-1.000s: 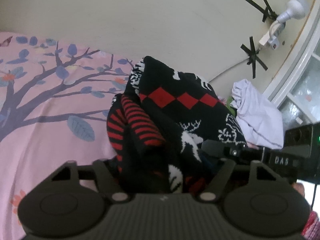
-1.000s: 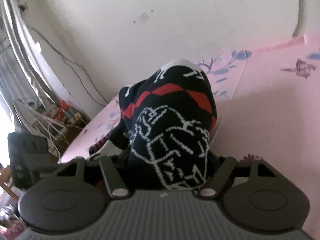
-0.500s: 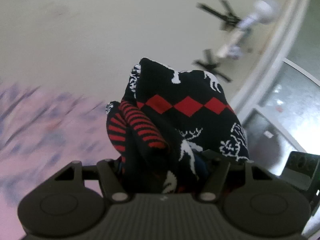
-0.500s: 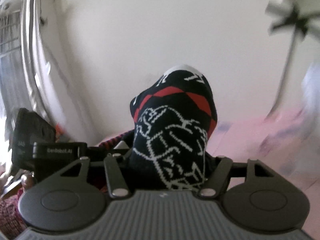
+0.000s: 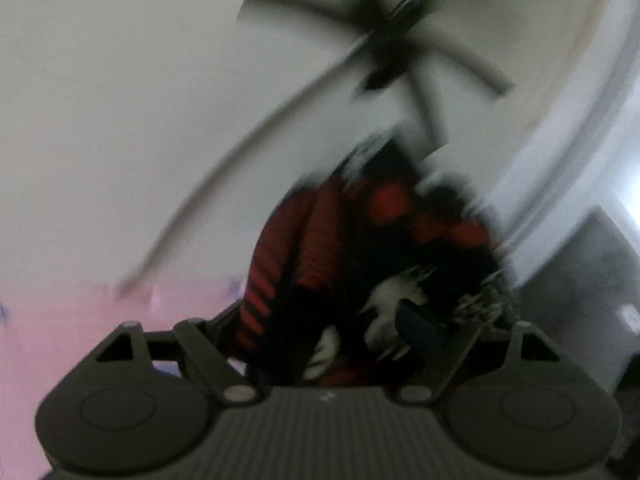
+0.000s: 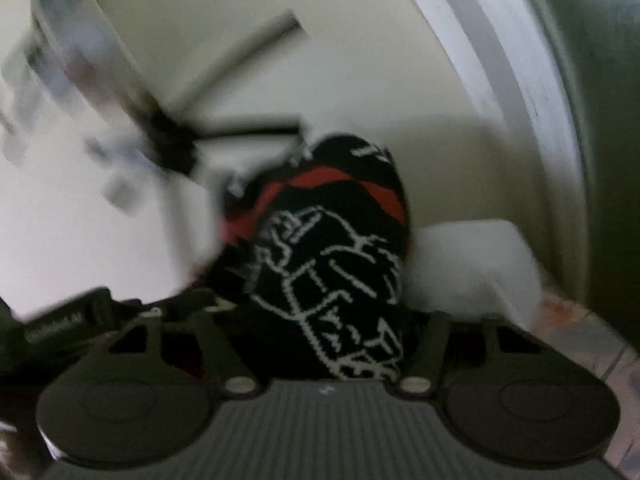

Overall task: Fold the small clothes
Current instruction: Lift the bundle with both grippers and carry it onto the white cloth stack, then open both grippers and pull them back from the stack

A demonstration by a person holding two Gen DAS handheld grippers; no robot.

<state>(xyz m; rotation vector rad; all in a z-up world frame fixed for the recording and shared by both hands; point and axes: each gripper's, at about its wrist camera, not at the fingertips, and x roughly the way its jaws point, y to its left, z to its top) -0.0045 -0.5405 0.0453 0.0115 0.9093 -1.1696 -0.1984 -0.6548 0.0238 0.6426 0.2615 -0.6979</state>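
Observation:
A bunched black knit sweater (image 5: 360, 248) with red diamonds, red stripes and white figures fills the middle of the left wrist view, badly blurred. My left gripper (image 5: 332, 344) has it between its jaws, which are opening; a gap shows between the left finger link and the cloth. In the right wrist view the same sweater (image 6: 332, 240) stands up as a rounded lump. My right gripper (image 6: 328, 340) is closing on it, the cloth packed between its jaws. The fingertips of both grippers are hidden under the fabric.
A pink bedsheet (image 5: 60, 340) shows at the lower left. Behind is a pale wall with black tape crosses (image 5: 392, 52) and a white window frame (image 5: 560, 160). A white boxy shape (image 6: 468, 264) and tiled floor (image 6: 592, 340) lie to the right.
Both views have swung fast from the pink bed toward the wall and window, carrying the sweater. The left jaws have spread wider; the right jaws have drawn closer together.

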